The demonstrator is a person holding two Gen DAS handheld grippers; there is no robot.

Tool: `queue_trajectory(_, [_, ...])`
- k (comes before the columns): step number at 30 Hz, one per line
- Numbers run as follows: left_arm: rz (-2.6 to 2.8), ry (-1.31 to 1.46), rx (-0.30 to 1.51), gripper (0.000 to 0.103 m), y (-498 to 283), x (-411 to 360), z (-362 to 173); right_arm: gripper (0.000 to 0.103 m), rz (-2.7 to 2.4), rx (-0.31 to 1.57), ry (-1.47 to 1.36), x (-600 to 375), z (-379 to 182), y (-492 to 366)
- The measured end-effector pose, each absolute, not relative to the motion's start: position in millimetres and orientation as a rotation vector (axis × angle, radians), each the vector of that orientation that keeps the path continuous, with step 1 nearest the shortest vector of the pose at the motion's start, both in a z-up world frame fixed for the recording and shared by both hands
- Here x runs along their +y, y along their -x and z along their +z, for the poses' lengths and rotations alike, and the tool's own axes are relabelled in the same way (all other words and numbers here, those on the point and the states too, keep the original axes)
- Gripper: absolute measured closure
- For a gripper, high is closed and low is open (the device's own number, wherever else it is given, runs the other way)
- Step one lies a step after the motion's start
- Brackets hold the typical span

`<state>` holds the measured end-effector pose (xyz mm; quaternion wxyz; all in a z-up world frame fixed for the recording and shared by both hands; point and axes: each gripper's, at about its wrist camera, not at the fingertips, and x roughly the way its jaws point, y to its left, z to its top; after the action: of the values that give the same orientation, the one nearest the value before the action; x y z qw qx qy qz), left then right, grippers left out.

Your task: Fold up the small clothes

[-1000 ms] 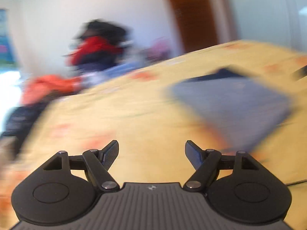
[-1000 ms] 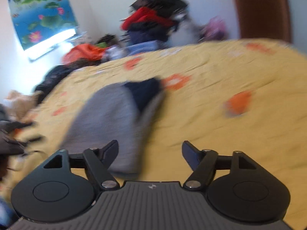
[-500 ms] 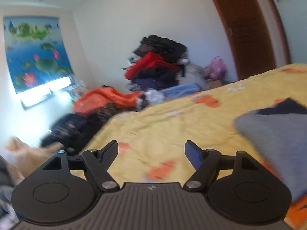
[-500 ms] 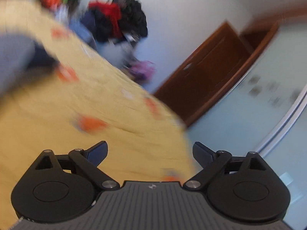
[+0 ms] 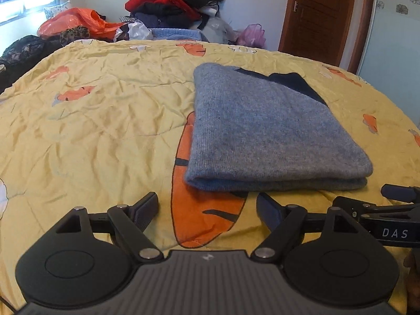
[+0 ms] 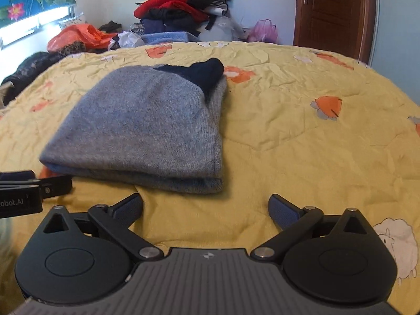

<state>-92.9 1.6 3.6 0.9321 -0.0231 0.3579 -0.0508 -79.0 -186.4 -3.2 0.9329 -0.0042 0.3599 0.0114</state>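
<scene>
Now released and lying folded mid-frame on the yellow quilt: grey sweater, with left gripper and right gripper both opening, empty, just short of its near edge, fold apparently finished.

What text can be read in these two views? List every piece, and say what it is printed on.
"DAS": white letters on the black body of the right gripper, at the left wrist view's right edge.
"obot.AI": white, cut off by the frame, on the left gripper in the right wrist view.
The small pale emblem on each device's ribbed body carries no readable letters.
</scene>
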Motion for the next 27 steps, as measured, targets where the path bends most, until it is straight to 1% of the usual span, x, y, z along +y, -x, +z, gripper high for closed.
queue_trajectory(1, [-0.104, 0.043, 0.732, 0.017, 92.1, 0.8, 3.6, 0.0, 0.015, 0.739, 0.019, -185.1, -3.7, 78.2])
queue_trajectory(3, [-0.113, 0.009, 0.73, 0.008, 92.6, -4.7, 1.7, 0.0, -0.002, 0.74, 0.009, -184.1, -3.4, 77.4])
queue_trajectory(5, [-0.124, -0.035, 0.731, 0.001, 90.5, -10.9, -1.0, 0.0, -0.025, 0.737, 0.001, -182.6, -3.5, 76.0])
queue_trajectory(6, [-0.127, -0.049, 0.733, 0.0, 89.4, -12.5, -1.5, 0.0, -0.031, 0.731, 0.0, -182.2, -4.4, 75.0])
queue_trajectory(27, [-0.108, 0.006, 0.729, 0.0, 79.2, -6.3, -0.9, 0.0, -0.036, 0.727, -0.003, -182.2, -4.7, 75.6])
